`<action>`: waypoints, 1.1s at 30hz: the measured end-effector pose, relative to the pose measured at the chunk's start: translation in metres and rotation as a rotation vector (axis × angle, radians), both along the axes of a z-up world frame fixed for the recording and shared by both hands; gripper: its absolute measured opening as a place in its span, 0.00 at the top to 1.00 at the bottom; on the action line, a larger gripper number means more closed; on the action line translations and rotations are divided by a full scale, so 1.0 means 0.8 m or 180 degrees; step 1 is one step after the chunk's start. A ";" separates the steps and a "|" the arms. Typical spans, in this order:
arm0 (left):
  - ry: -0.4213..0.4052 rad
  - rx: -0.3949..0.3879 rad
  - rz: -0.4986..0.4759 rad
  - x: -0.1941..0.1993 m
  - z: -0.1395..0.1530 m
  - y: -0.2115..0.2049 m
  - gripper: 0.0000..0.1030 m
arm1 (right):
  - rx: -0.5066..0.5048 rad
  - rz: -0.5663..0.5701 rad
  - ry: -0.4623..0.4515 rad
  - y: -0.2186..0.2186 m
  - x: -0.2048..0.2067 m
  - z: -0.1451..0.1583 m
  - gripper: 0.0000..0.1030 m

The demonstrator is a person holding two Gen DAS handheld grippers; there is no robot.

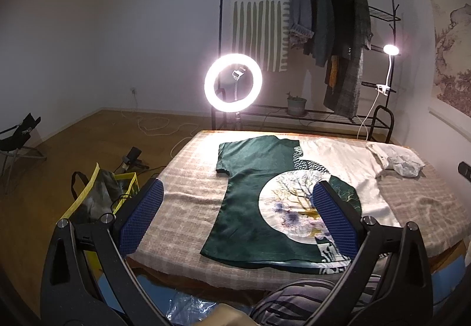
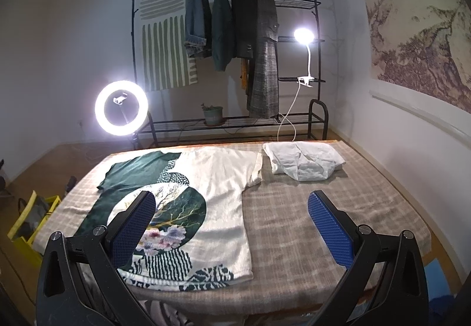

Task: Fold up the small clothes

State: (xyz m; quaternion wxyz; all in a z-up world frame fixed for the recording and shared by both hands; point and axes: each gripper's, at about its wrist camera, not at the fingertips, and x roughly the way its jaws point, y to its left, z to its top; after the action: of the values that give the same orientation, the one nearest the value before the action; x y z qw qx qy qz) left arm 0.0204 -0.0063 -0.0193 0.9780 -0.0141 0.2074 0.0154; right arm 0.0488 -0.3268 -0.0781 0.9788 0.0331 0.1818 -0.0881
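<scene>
A green and cream T-shirt (image 1: 250, 208) with a round tree-and-flower print lies spread flat on the checked table cover (image 1: 188, 208), hem toward me. It also shows in the right wrist view (image 2: 217, 196). My left gripper (image 1: 238, 193) is open and empty, held above the shirt's near left part. My right gripper (image 2: 232, 205) is open and empty, above the shirt's right edge and the bare cover. A folded white garment (image 2: 303, 161) lies at the far right of the table, and shows in the left wrist view (image 1: 394, 158).
A lit ring light (image 1: 233, 86) stands just behind the table's far left edge. A clothes rack (image 2: 235, 46) with hanging coats and a clip lamp (image 2: 304, 34) stands at the back wall. A yellow-trimmed bag (image 1: 97, 196) sits on the floor at left.
</scene>
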 end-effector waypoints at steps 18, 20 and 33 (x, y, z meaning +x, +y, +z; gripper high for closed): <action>0.1034 -0.0752 -0.0108 0.116 -0.168 0.105 0.37 | -0.0163 0.1068 0.0317 0.079 0.233 0.022 0.13; 0.1142 -0.0855 -0.0149 0.124 -0.184 0.106 0.41 | -0.0118 0.1156 0.0390 0.091 0.260 0.021 0.14; 0.1514 -0.1054 -0.0154 0.169 -0.265 0.122 0.51 | 0.0108 0.1666 0.0938 0.205 0.396 -0.013 0.49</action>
State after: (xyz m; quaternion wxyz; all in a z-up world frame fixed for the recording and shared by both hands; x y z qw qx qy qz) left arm 0.1554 0.0912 -0.2313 0.8864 -0.1645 0.4310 -0.0391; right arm 0.3657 -0.1627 -0.0884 0.9306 -0.0117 0.3257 0.1664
